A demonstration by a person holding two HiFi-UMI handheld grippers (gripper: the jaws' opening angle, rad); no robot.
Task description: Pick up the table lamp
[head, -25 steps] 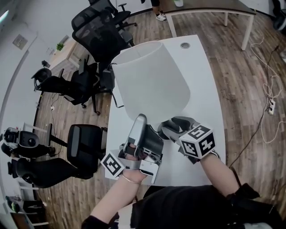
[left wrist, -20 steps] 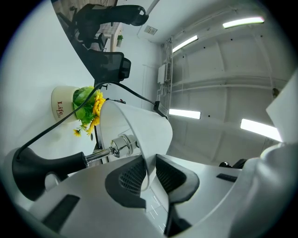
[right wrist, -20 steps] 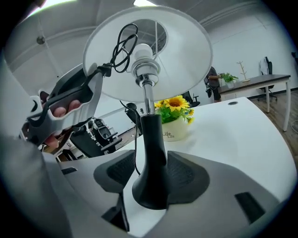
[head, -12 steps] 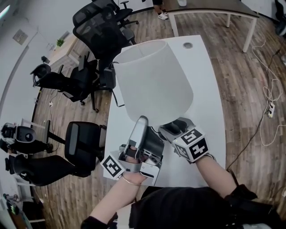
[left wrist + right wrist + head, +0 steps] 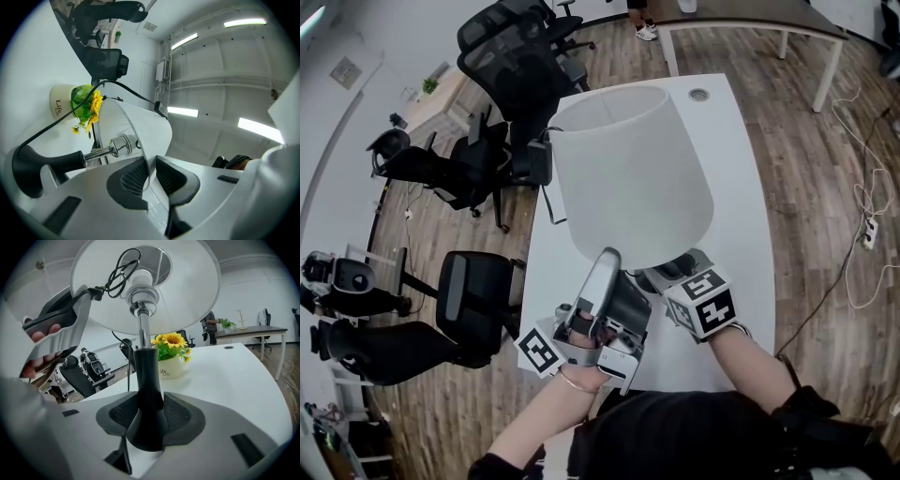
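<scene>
Left tool [image 5: 151, 177] pinches the white conical lampshade [image 5: 628, 169], right tool [image 5: 149, 414] clamps the black flared stem [image 5: 148, 371] (jaws have just been closing); lift apparently remains.

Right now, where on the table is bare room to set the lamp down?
Free: the table's right strip between lampshade and edge; the far end around the grommet. Crowded: under the lampshade, by the flower pot and lamp stem.

The right gripper [image 5: 150, 418], jaws just closing, clasps the table lamp [image 5: 148, 371] stem.
</scene>
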